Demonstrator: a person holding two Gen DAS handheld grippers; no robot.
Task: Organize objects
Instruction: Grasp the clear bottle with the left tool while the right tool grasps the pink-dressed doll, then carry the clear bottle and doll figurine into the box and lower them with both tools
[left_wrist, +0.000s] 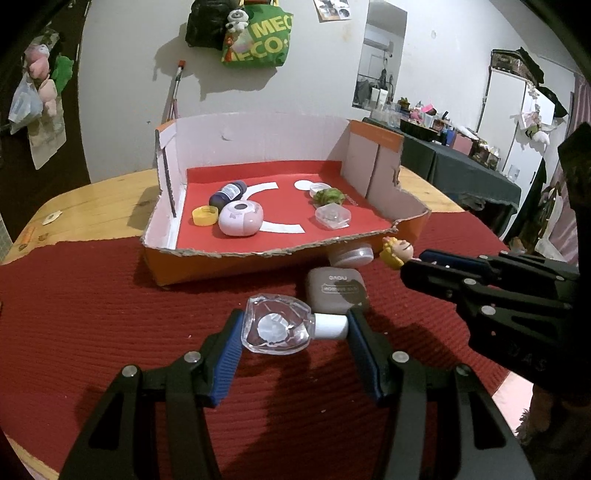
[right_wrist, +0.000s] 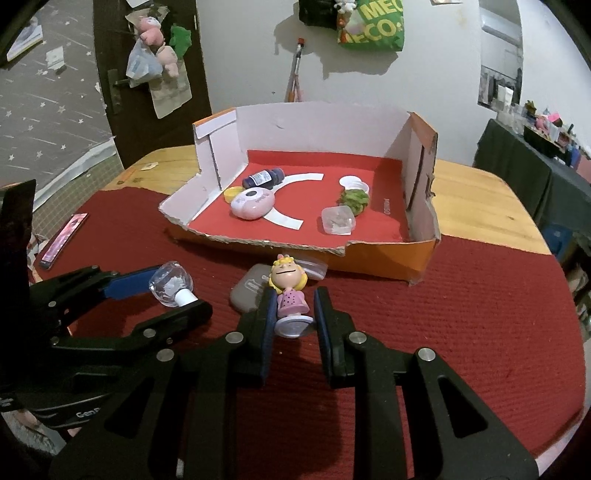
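Observation:
My left gripper (left_wrist: 293, 325) is shut on a clear bottle (left_wrist: 275, 325) with a white cap, gripped end to end just above the red mat; the bottle also shows in the right wrist view (right_wrist: 170, 284). My right gripper (right_wrist: 293, 295) is closed around a blonde girl figurine (right_wrist: 290, 291) in a pink dress on a white base; its head shows in the left wrist view (left_wrist: 397, 253). The cardboard box (left_wrist: 258, 258) with a red floor stands just beyond both grippers.
A grey case (left_wrist: 334, 291) and a round jar (left_wrist: 352, 254) lie on the mat before the box. Inside the box are a pink round device (left_wrist: 240, 218), a dark bottle (left_wrist: 227, 194), a yellow cap (left_wrist: 204, 215), a green object (left_wrist: 327, 195) and a clear container (left_wrist: 332, 216). A pink pen (right_wrist: 62, 240) lies far left.

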